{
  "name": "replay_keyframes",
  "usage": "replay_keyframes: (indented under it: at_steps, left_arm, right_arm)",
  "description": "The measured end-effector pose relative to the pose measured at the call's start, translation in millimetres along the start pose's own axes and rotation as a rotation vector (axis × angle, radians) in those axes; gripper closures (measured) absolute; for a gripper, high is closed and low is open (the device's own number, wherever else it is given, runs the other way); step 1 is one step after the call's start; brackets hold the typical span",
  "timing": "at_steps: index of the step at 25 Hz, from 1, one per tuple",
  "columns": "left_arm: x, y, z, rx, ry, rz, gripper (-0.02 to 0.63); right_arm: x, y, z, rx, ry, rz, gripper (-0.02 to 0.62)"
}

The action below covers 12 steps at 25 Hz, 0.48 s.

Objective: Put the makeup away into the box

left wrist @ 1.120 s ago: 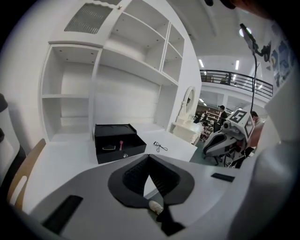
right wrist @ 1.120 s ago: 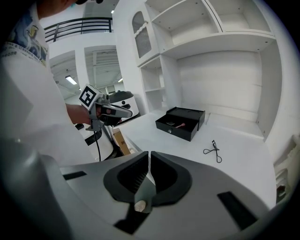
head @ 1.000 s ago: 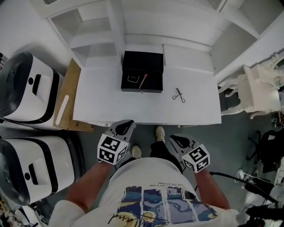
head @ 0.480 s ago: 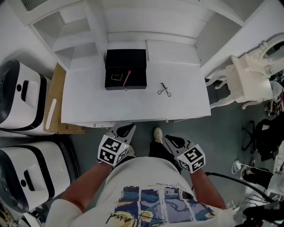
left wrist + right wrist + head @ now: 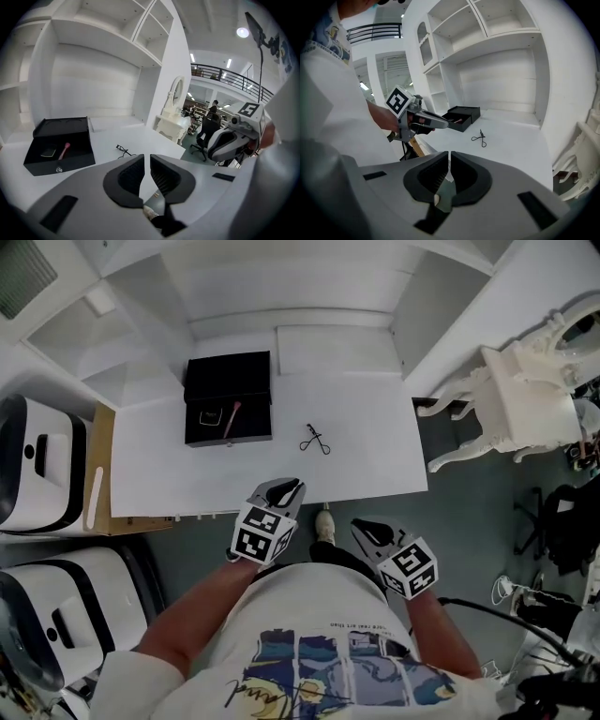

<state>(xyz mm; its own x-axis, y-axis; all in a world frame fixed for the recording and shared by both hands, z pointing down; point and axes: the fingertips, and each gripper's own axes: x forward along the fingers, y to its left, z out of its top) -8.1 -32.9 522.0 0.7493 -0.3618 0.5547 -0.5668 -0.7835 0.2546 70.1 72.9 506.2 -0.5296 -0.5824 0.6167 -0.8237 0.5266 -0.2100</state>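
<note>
Head view and both gripper views. The makeup box (image 5: 253, 424) is a black case with its lid raised upright at the back. It stands toward the left rear of the white table (image 5: 366, 418). Inside it we see a pink-handled stick (image 5: 231, 418) lying aslant, with a small flat piece (image 5: 206, 415) to its left. We cannot make out what kind of item either one is. The eyelash curler (image 5: 315, 439) is thin and black with scissor-like loop handles. It lies flat on the bare table to the right of the box, apart from it. The left tongs (image 5: 146, 157) are held at the near edge of the table, with only a narrow slit between their jaws and nothing between them. The right tongs (image 5: 449, 153) hang off the table on the person's side, drawn equally narrow, and likewise hold and touch nothing.
</note>
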Motion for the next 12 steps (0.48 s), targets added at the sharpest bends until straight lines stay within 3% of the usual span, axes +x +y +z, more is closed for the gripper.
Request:
replay_keyframes:
  at_steps: [12]
  left_arm:
    - [106.6,63.7,8.5,-0.205,0.114,0.190,0.515]
  right_arm:
    - [-17.1,-94.2,-14.0,0.052,0.003,0.032,0.560]
